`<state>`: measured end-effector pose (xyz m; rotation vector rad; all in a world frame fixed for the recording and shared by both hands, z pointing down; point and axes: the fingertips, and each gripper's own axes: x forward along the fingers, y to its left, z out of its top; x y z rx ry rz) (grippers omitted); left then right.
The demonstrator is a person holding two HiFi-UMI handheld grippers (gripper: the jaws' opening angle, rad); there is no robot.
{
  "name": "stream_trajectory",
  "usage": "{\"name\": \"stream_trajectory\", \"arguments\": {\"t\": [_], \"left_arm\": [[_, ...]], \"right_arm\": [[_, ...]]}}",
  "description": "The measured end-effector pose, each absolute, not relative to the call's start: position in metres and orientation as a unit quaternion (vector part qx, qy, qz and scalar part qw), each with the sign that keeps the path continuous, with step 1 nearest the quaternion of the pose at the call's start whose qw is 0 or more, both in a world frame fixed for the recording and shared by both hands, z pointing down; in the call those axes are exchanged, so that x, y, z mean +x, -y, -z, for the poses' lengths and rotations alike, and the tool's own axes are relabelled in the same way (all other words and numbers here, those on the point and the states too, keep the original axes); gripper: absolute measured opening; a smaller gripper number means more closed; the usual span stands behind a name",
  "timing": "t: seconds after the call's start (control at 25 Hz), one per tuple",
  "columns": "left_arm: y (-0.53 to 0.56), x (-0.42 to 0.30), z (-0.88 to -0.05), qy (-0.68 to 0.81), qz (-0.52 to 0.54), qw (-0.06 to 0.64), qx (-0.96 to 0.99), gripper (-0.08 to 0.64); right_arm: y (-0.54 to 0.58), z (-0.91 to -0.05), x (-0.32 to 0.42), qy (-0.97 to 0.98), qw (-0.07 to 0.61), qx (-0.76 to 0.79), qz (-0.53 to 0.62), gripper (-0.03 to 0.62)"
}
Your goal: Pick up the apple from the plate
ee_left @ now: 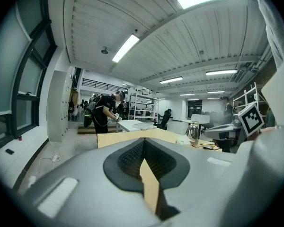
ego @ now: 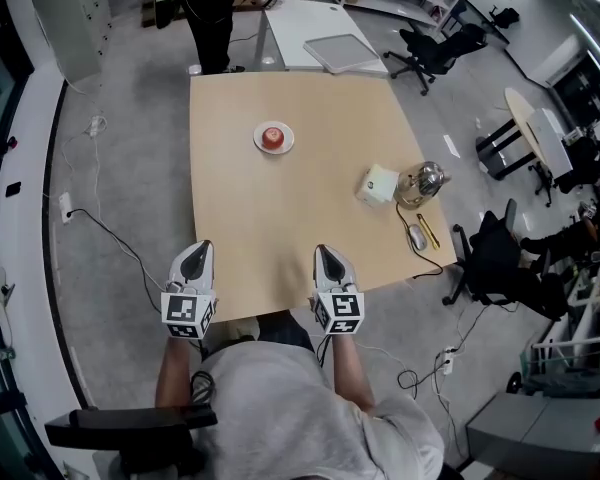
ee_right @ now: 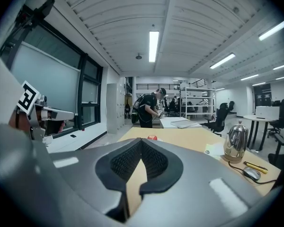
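A red apple (ego: 272, 136) sits on a small white plate (ego: 259, 141) toward the far middle of the tan table (ego: 280, 218). My left gripper (ego: 203, 246) and right gripper (ego: 323, 250) hover side by side over the table's near edge, well short of the plate, and both point toward it. In the right gripper view the apple (ee_right: 152, 137) shows small and far off, just above the shut jaws of the right gripper (ee_right: 141, 144). In the left gripper view the left gripper (ee_left: 143, 143) also has its jaws together with nothing between them, and the apple is hidden.
On the table's right side stand a white box (ego: 378, 184), a steel kettle (ego: 421, 181), a mouse (ego: 417, 235) and a yellow pen (ego: 429, 230). Beyond the table a person (ego: 212, 8) stands at a second white table. Office chairs stand to the right.
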<state>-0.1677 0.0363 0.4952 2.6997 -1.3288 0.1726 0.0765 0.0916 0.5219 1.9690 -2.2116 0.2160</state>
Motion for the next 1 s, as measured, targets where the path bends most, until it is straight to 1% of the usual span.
{"name": "stream_trajectory", "arguments": {"t": [0.44, 1.0], "left_arm": [[0.013, -0.153, -0.496, 0.456, -0.061, 0.069, 0.885, 0.02], [0.077, -0.131, -0.527, 0.469, -0.086, 0.11, 0.872, 0.02]], "right_arm": [[-0.028, -0.527, 0.092, 0.757, 0.087, 0.644, -0.077, 0.006], [0.05, -0.566, 0.103, 0.775, 0.124, 0.61, -0.109, 0.006]]}}
